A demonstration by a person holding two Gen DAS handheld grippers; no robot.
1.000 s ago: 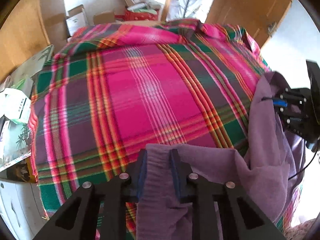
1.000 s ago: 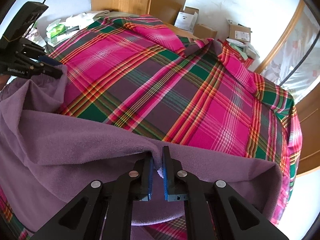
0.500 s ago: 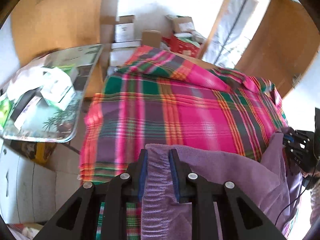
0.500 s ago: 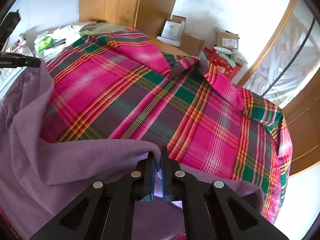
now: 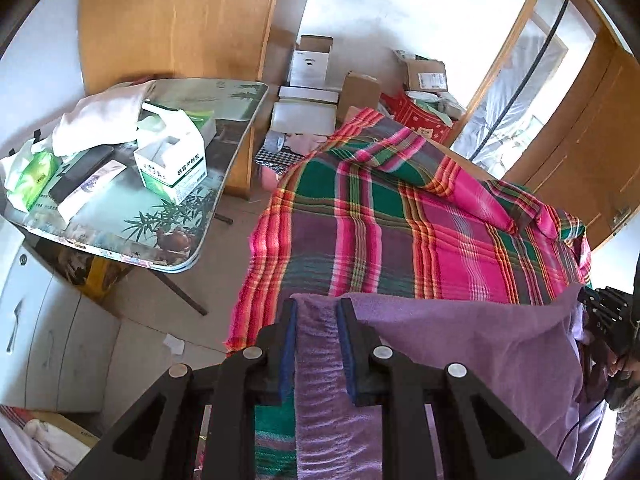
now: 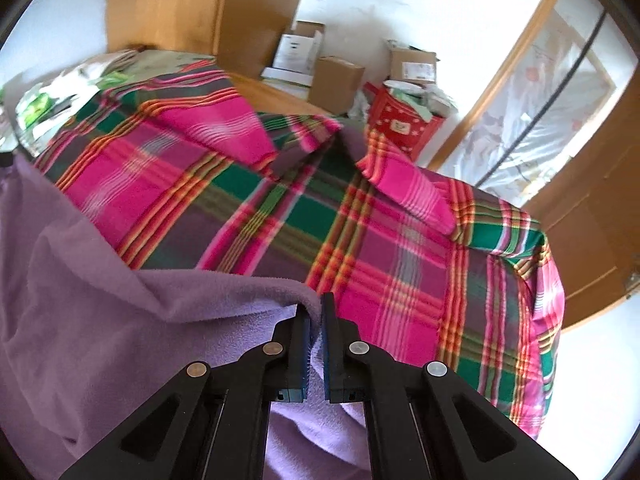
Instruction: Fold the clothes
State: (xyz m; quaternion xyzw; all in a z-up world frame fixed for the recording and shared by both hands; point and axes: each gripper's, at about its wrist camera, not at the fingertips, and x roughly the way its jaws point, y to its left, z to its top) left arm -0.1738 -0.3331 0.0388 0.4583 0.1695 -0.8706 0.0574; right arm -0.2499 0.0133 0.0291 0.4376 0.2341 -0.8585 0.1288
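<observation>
Purple garment [image 5: 472, 344], a soft fleece piece, hangs lifted between two grippers above a bed covered with a plaid blanket [image 5: 400, 232]. Left gripper [image 5: 318, 344] is closed on a gathered, ribbed band of the garment; its jaws stand fairly far apart because the bunched band fills the gap. Right gripper [image 6: 316, 332] pinches a thin fold of the same cloth, its jaws nearly together.

Risks, as judged from this moment: the thin pinch on the right could slip if the cloth is pulled taut, dropping that edge onto the blanket in a heap. Uneven height between the two holds would leave the slack middle creased when laid down. Loose cloth drooping toward the person may also fold under itself.

Both grippers are raised above the bed and point forward across it toward the far wall and cardboard boxes [image 5: 312, 60]. A cluttered side table [image 5: 224, 120] stands to the left, well clear of the garment.
</observation>
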